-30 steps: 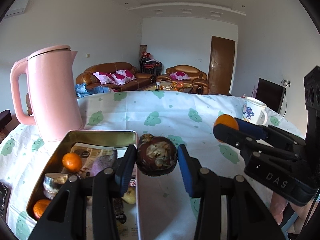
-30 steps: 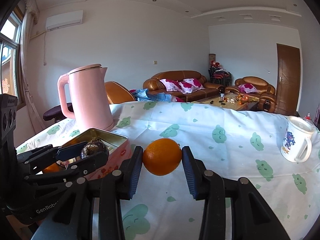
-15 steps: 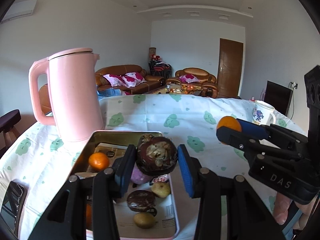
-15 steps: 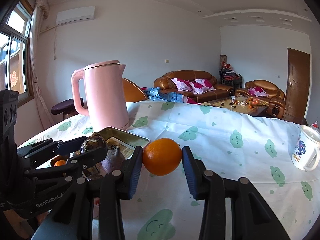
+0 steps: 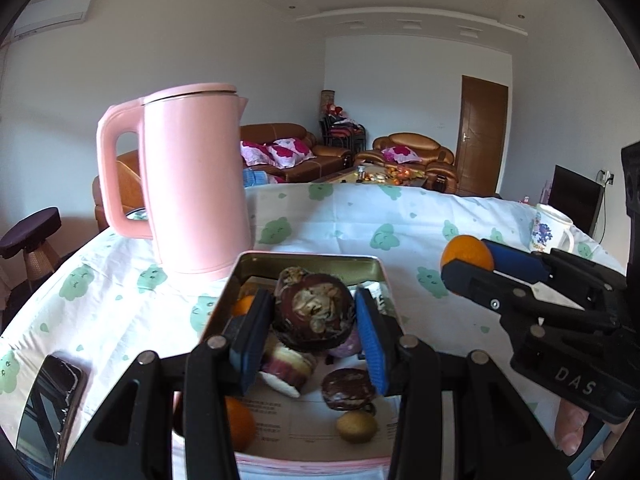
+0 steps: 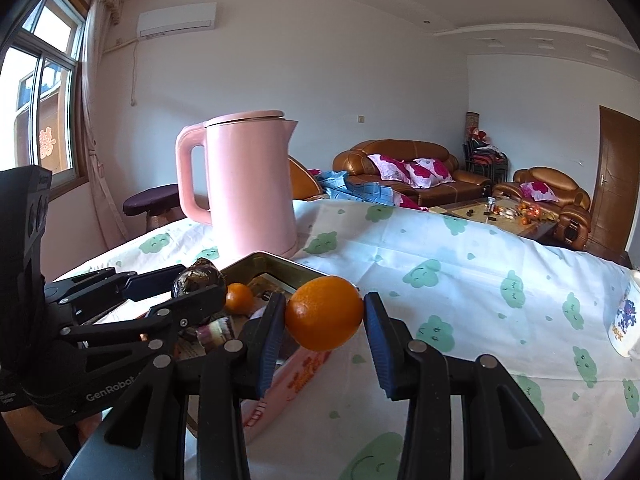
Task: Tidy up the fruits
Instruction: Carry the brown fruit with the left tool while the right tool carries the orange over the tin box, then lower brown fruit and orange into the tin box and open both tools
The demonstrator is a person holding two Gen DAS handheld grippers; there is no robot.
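My left gripper [image 5: 314, 320] is shut on a dark purple mangosteen [image 5: 314, 316] and holds it above the metal tin [image 5: 308, 258]. The tin holds small oranges [image 5: 240, 428], a cut mangosteen half [image 5: 348, 390], a small yellow-brown fruit [image 5: 356, 426] and other pieces. My right gripper [image 6: 324, 320] is shut on an orange [image 6: 324, 313], held over the tin's right edge [image 6: 280, 260]. That gripper and its orange [image 5: 466, 252] show to the right in the left wrist view. The left gripper with the mangosteen [image 6: 198, 278] shows at left in the right wrist view.
A tall pink kettle [image 5: 192, 184] stands just behind the tin. A white floral mug [image 5: 550, 230] stands at the far right of the table. A black phone [image 5: 48, 404] lies at the front left. The tablecloth [image 6: 460, 280] is white with green prints.
Both grippers have moved left, with their fruits held. The mangosteen now hangs over the middle of the tin, and the orange has come to the tin's right edge.
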